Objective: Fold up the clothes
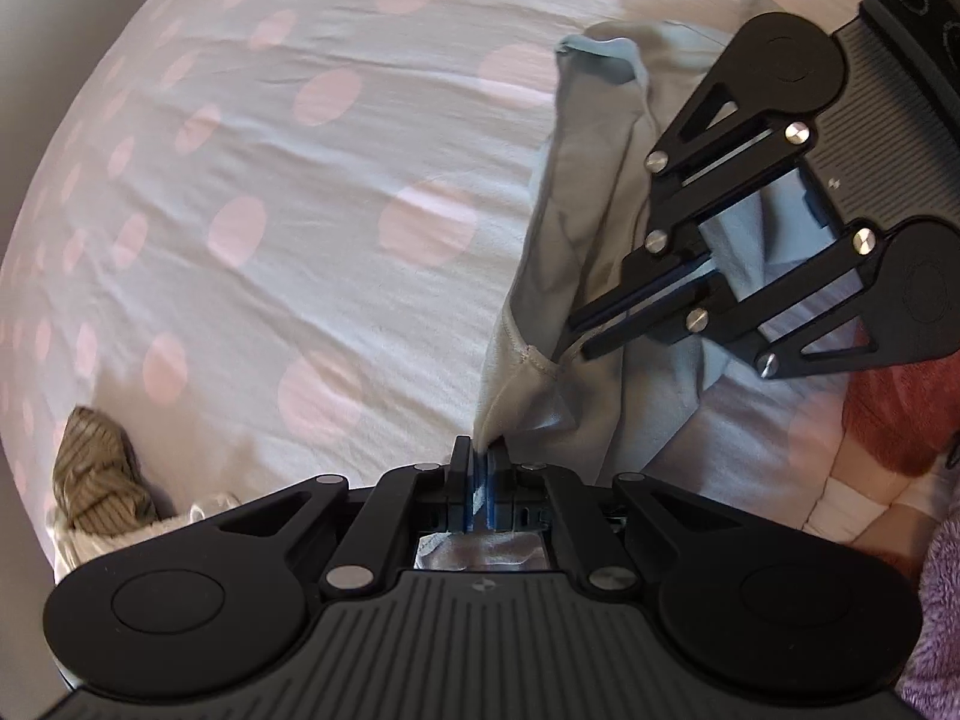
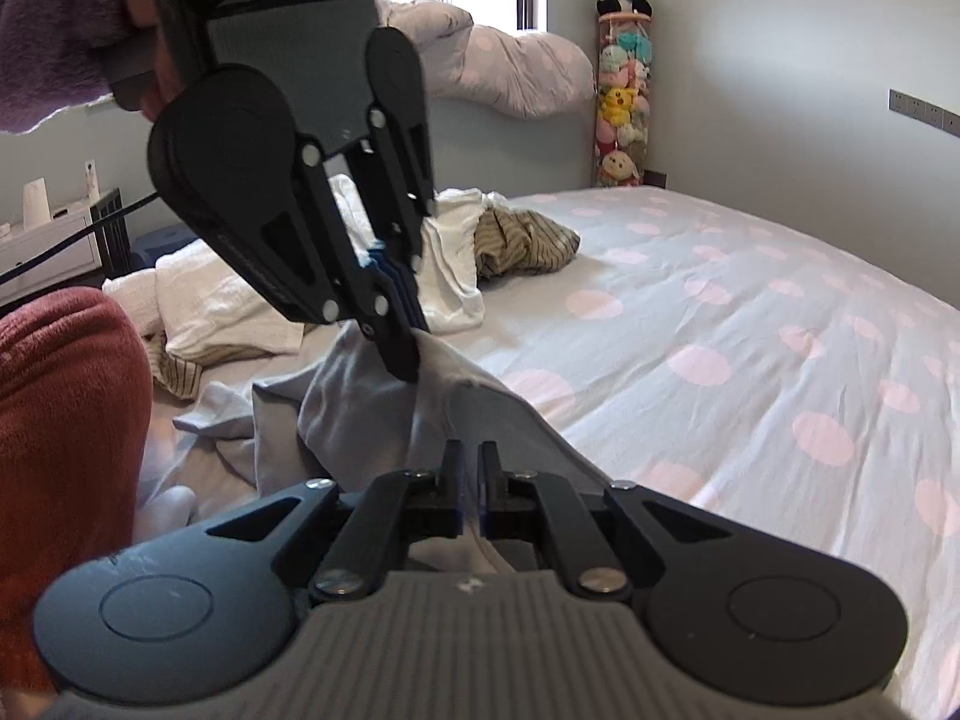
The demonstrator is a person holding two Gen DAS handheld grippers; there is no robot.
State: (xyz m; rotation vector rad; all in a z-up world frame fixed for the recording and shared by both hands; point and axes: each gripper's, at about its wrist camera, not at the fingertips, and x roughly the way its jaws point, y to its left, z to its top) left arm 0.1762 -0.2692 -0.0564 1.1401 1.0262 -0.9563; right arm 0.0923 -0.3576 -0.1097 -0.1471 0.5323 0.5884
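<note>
A light grey garment (image 1: 576, 228) hangs in folds above the bed. My left gripper (image 1: 480, 450) is shut on a hemmed corner of it. My right gripper (image 1: 576, 342) comes in from the right and pinches the same garment a little farther along. In the right wrist view my right gripper (image 2: 471, 450) is shut on the grey garment (image 2: 372, 408), and the left gripper (image 2: 408, 360) grips the cloth just ahead from above. The rest of the garment lies bunched on the bed.
The bed sheet (image 1: 300, 192) is pale with pink dots. A pile of white and olive striped clothes (image 2: 516, 240) lies at the bed's far side; an olive piece (image 1: 96, 474) also shows. A red blanket (image 2: 60, 420) is at the left. A toy tube (image 2: 621, 78) stands in the corner.
</note>
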